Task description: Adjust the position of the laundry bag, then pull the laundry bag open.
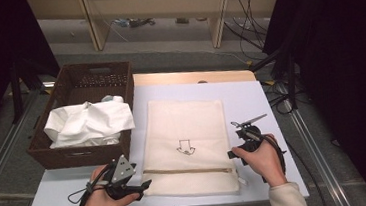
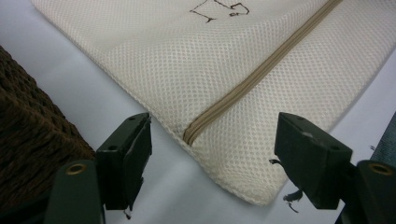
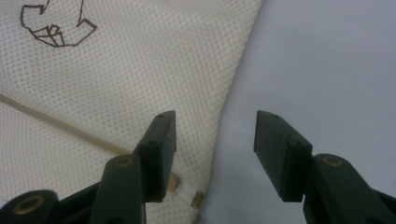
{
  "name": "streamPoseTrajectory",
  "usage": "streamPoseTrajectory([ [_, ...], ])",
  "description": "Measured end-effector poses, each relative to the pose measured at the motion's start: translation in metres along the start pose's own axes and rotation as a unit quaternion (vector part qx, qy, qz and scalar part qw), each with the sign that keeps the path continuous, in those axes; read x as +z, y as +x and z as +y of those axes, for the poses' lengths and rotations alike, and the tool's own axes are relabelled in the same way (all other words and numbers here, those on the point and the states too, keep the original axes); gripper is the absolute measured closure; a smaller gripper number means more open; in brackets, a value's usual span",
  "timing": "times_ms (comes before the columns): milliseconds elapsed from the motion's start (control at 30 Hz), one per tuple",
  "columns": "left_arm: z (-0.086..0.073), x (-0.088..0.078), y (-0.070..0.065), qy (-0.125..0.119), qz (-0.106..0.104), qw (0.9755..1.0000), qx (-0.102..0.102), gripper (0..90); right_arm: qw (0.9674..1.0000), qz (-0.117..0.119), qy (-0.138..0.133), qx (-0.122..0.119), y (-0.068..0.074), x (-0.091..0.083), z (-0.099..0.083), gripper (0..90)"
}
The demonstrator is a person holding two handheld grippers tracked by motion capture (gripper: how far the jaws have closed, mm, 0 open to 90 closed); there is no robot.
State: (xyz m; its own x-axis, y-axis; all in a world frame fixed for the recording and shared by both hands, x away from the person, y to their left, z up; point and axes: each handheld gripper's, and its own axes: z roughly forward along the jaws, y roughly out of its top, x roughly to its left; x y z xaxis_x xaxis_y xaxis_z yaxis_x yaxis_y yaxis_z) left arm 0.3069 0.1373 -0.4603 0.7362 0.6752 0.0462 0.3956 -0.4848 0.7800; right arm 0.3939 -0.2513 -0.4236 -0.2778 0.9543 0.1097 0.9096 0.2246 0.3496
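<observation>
1. Mesh bag (image 1: 187,145), cream, lies flat on the white table (image 1: 251,97), between the two grippers and just right of the basket (image 1: 73,100).
2. Its zip (image 1: 187,171) runs across the near end and looks closed along the whole length I can see; the pull (image 3: 187,190) sits at the bag's right edge.
3. Left gripper (image 1: 140,186) rests at the bag's near left corner. In the left gripper view its jaws stand apart, one either side of the zip's end, with nothing pressed between them.
4. Right gripper (image 1: 241,137) sits at the bag's right edge. In the right gripper view its jaws stand wide apart over that edge and grip nothing.
5. White cloth (image 1: 90,123) lies heaped in the basket.
6. Judgement: the bag looks laid out, closed and let go, so this step seems finished. If the cloth is meant for the bag, opening the zip and loading it are both still to do.
</observation>
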Motion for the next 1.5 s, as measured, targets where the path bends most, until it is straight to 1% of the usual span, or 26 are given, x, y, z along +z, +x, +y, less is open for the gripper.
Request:
streamPoseTrajectory([
  [33, 0.000, 0.000, 0.000, 0.000, 0.001, 1.0000, 0.001, 27.3, 0.9999, 0.003, 0.002, 0.011, 0.002, -0.002, 0.000, 49.9],
  [67, 0.000, 0.001, 0.000, -0.004, 0.001, 1.0000, -0.003, 27.3, 0.9995, 0.022, 0.011, 0.020, 0.003, -0.004, 0.000, 49.9],
  [167, 0.000, 0.001, 0.001, 0.005, 0.003, 1.0000, 0.005, 27.3, 0.9997, 0.022, 0.006, 0.002, 0.000, -0.006, 0.000, 49.9],
  [233, -0.001, 0.002, 0.001, -0.001, 0.001, 1.0000, -0.001, 27.3, 0.9997, 0.024, 0.004, 0.000, -0.002, -0.006, -0.001, 49.9],
  [467, -0.001, 0.001, 0.001, 0.005, 0.003, 1.0000, 0.003, 27.1, 0.9997, 0.024, 0.006, 0.004, 0.000, -0.007, -0.001, 49.9],
  [500, -0.001, 0.001, 0.001, 0.004, 0.003, 1.0000, 0.003, 27.2, 0.9997, 0.020, 0.005, 0.015, 0.002, -0.007, -0.001, 49.9],
  [533, -0.001, 0.001, 0.001, 0.004, 0.003, 1.0000, 0.003, 27.2, 0.9997, 0.020, 0.005, 0.015, 0.002, -0.007, -0.001, 49.9],
  [567, -0.001, 0.002, 0.001, 0.001, 0.006, 1.0000, 0.002, 27.2, 0.9998, 0.019, 0.002, 0.003, 0.000, -0.007, 0.000, 49.9],
  [600, 0.000, 0.001, 0.003, 0.002, 0.000, 0.9999, 0.014, 27.2, 0.9998, 0.019, 0.002, 0.006, 0.000, -0.007, 0.000, 49.9],
  [633, 0.000, 0.001, 0.003, 0.002, 0.000, 0.9999, 0.014, 27.2, 0.9998, 0.019, 0.002, 0.007, 0.000, -0.007, 0.000, 50.0],
  [700, -0.001, 0.001, 0.002, -0.004, 0.005, 1.0000, 0.000, 27.3, 0.9998, 0.021, 0.002, 0.005, -0.001, -0.008, 0.001, 50.0],
  [767, -0.001, 0.001, 0.002, -0.005, 0.005, 1.0000, 0.001, 27.5, 0.9997, 0.024, 0.004, 0.009, -0.001, -0.009, 0.001, 50.0],
  [800, -0.002, 0.001, 0.002, -0.007, -0.001, 1.0000, -0.006, 27.5, 0.9996, 0.025, 0.003, 0.009, -0.001, -0.009, 0.001, 50.0],
  [833, -0.002, 0.000, 0.004, -0.010, 0.000, 0.9999, 0.000, 27.5, 0.9996, 0.026, 0.001, 0.006, -0.002, -0.008, 0.002, 50.0],
  [900, -0.003, -0.001, 0.004, -0.003, 0.006, 1.0000, -0.005, 27.5, 0.9997, 0.023, 0.006, 0.006, -0.003, -0.008, 0.002, 50.0],
  [933, -0.002, -0.002, 0.005, -0.002, 0.008, 1.0000, 0.001, 27.4, 0.9997, 0.024, 0.007, 0.007, -0.003, -0.009, 0.002, 50.0],
  [1000, -0.002, -0.002, 0.004, -0.005, 0.005, 1.0000, -0.001, 27.3, 0.9997, 0.023, 0.005, 0.006, -0.003, -0.010, 0.002, 50.0],
  [1033, -0.003, -0.001, 0.003, -0.014, 0.004, 0.9998, -0.011, 27.3, 0.9997, 0.024, 0.005, 0.008, -0.002, -0.010, 0.002, 50.1],
  [1100, -0.002, -0.001, 0.004, -0.012, 0.012, 0.9999, -0.003, 27.2, 0.9996, 0.026, 0.005, 0.010, -0.002, -0.011, 0.002, 50.0],
  [1200, -0.002, -0.001, 0.004, -0.011, 0.010, 0.9999, -0.002, 27.1, 0.9996, 0.027, 0.008, 0.008, -0.002, -0.012, 0.001, 50.0],
  [1300, -0.002, -0.001, 0.003, -0.015, 0.008, 0.9998, -0.013, 26.8, 0.9995, 0.026, 0.009, 0.016, -0.003, -0.013, 0.001, 50.4],
  [1333, -0.002, -0.001, 0.005, -0.019, 0.007, 0.9998, -0.002, 26.8, 0.9994, 0.027, 0.013, 0.017, -0.004, -0.012, 0.001, 50.5],
  [1367, -0.002, -0.001, 0.006, -0.022, 0.008, 0.9997, -0.002, 26.7, 0.9994, 0.027, 0.015, 0.014, -0.004, -0.012, 0.001, 50.7],
  [1433, -0.001, -0.001, 0.004, -0.020, 0.011, 0.9996, -0.017, 26.6, 0.9990, 0.028, 0.032, 0.013, -0.002, -0.011, 0.000, 51.7],
  [1467, -0.001, -0.001, 0.004, -0.020, 0.011, 0.9996, -0.017, 26.5, 0.9990, 0.028, 0.032, 0.013, -0.002, -0.011, 0.000, 51.7],
  [1500, 0.000, -0.002, 0.005, -0.020, 0.012, 0.9997, -0.011, 26.5, 0.9990, 0.032, 0.030, -0.003, -0.004, -0.010, 0.000, 52.1],
])
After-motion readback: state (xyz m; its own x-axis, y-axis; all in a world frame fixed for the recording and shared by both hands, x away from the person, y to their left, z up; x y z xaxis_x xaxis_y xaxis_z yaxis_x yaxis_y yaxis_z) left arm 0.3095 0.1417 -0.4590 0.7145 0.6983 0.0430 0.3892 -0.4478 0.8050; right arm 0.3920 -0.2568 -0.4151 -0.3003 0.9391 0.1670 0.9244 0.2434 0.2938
